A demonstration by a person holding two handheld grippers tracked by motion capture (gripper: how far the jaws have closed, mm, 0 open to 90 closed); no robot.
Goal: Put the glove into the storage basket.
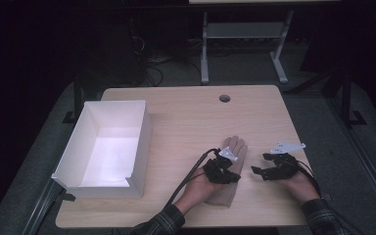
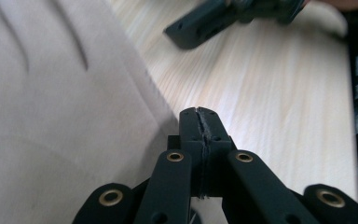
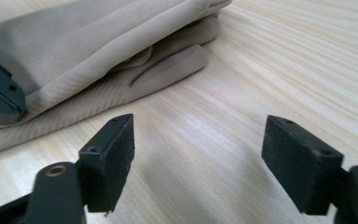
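I see the wooden surface first, with the white box standing open-topped at its left side, and I place the rest from that box. To the right of the box, well apart from it and near the front edge of the surface, lies the beige glove, flat, its fingers pointing away from me. My left tool sits over the glove's middle; in the left gripper view its jaws are pressed fully together with nothing between them, the tips just beside the glove's edge over bare wood. Farther right of the box again, my right tool hovers just beside the glove without touching it. In the right gripper view its jaws stand wide apart over wood, holding nothing, and the glove's folded fingers lie beyond them.
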